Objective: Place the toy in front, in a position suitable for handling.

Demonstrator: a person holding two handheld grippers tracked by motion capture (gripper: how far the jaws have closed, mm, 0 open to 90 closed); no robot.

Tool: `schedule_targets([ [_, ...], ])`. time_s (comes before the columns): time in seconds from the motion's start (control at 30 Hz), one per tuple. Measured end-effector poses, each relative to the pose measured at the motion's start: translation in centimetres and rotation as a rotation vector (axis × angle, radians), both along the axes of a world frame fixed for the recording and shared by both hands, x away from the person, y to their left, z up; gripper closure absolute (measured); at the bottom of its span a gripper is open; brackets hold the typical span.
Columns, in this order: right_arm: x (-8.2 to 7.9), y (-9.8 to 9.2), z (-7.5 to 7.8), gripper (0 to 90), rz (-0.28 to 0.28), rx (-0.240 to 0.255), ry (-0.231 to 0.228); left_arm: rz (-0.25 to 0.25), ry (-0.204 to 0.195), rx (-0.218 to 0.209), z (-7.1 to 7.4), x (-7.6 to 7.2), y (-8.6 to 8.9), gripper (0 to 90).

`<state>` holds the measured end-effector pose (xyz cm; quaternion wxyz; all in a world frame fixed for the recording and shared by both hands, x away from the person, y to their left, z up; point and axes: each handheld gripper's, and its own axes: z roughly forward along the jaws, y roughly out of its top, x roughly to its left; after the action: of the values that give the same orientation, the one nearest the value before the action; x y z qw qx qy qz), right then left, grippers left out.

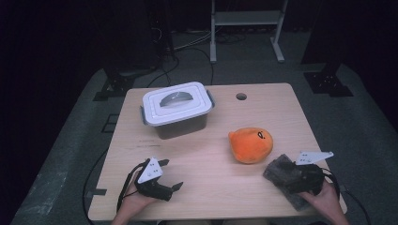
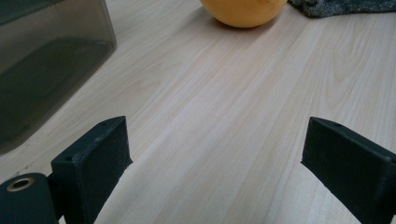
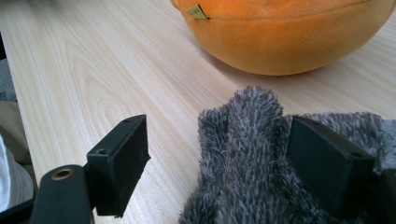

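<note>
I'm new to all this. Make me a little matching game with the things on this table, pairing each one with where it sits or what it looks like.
Things:
1. storage box
2. orange plush toy
3. grey fuzzy cloth
4. left gripper

Descriptions:
A. lies partly between the open jaws of the right gripper
B. open over bare wood, nothing between its jaws
C. white lid with a handle, far left part of the table
D. round and soft, right of centre

Pairs: 1-C, 2-D, 3-A, 4-B
</note>
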<state>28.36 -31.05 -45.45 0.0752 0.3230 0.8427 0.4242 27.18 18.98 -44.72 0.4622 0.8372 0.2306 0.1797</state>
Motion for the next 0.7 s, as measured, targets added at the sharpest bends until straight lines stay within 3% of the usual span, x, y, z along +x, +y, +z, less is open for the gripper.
schedule_targets([
  [0.2,0.0,-0.1,0.0,19.7,-0.001,0.008,0.004,-0.007,0.008,-0.032,0.6,0.3,-0.6,6.9],
  [0.43,-0.1,-0.3,-0.1,19.7,-0.004,0.018,0.009,-0.046,-0.006,-0.02,1.2,0.4,-2.0,7.0],
  [0.57,-0.1,-0.4,-0.1,19.6,-0.01,0.028,0.01,-0.077,0.001,-0.051,2.2,0.9,-2.9,7.4],
  [0.7,-0.2,-0.4,0.0,19.6,-0.011,0.028,0.005,-0.124,-0.021,-0.066,3.8,1.7,-4.3,7.4],
])
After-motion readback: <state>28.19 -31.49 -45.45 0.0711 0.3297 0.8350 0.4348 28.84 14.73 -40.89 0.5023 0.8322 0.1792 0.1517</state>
